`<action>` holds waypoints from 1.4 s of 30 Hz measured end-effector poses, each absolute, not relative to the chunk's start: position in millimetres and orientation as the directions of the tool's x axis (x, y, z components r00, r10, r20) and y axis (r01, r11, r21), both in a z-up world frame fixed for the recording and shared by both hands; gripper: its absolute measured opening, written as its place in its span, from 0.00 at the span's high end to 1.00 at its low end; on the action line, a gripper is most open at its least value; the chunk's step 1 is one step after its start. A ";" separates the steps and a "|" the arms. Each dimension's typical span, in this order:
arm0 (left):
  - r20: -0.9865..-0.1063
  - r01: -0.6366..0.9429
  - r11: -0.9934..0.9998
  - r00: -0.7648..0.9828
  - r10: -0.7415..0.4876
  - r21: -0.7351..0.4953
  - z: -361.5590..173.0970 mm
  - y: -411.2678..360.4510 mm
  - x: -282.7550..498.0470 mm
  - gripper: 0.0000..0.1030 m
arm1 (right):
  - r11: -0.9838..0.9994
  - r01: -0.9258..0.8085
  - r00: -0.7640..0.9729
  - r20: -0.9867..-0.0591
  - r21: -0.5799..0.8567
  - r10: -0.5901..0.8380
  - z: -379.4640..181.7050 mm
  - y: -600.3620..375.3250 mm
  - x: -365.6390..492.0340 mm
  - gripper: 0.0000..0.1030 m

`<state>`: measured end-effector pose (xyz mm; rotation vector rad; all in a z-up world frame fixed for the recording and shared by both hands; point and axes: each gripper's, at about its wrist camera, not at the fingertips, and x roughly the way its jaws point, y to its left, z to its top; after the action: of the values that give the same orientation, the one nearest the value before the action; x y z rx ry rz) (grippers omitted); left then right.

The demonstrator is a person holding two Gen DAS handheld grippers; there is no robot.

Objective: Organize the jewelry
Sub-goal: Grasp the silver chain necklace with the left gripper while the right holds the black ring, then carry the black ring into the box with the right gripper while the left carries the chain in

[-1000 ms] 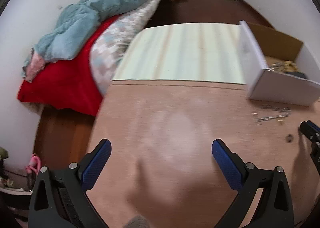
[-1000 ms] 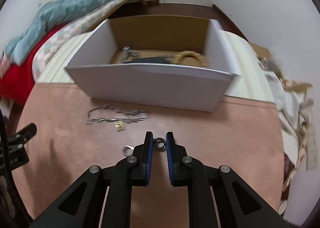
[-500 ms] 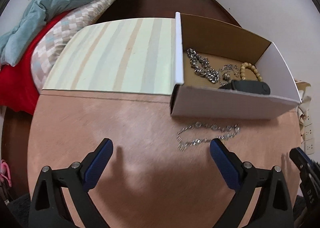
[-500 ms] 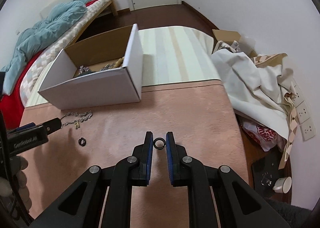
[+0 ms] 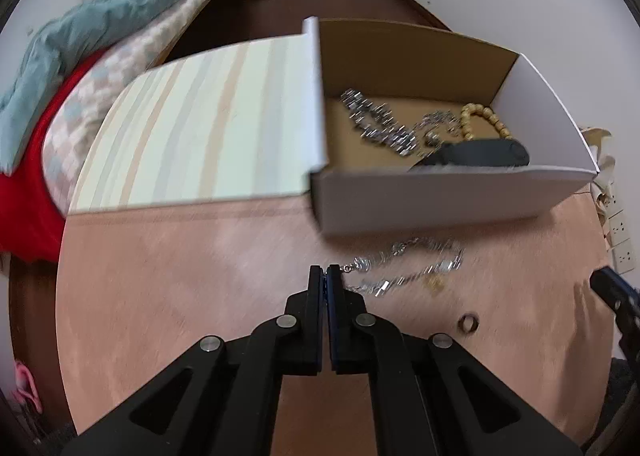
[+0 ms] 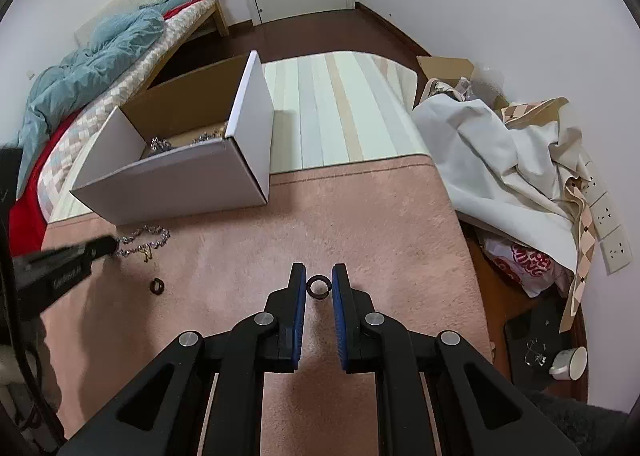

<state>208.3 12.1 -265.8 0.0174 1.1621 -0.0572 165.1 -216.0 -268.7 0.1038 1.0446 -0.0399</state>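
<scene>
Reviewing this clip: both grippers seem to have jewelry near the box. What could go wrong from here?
1. The left gripper is shut on just the end of the silver chain; when lifted, the rest may drag or snag on the pink rug.
2. The right gripper pinches a dark ring at its fingertips only; it could slip out before reaching the white box.
3. A second ring on the rug could be missed.

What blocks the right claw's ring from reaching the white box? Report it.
Nothing visible does. The small dark metal ring, held in the right claw, has only bare pink carpet between it and the open white cardboard box; the box's near wall must be cleared from above.
</scene>
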 end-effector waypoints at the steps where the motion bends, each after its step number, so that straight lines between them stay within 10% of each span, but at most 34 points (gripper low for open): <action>1: -0.919 0.033 0.999 0.390 -0.052 -0.042 -264.1 19.9 203.1 1.00 | 0.994 0.082 0.507 -0.862 0.070 0.018 -266.1 -215.8 164.8 0.87; 33: -0.724 0.192 0.957 0.627 -0.289 -0.217 -53.4 41.1 218.3 1.00 | 0.964 -0.106 0.621 -0.740 0.246 0.257 -134.4 -171.4 204.5 0.87; 42: -0.772 0.234 0.951 0.560 -0.300 -0.201 -66.8 20.7 276.3 1.00 | 0.961 -0.125 0.507 -0.817 0.247 0.276 -153.5 -164.5 283.7 0.87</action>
<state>276.3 20.7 -66.8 -0.0784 0.9243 -0.3150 283.7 -164.5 -153.5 0.1635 1.0117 0.2427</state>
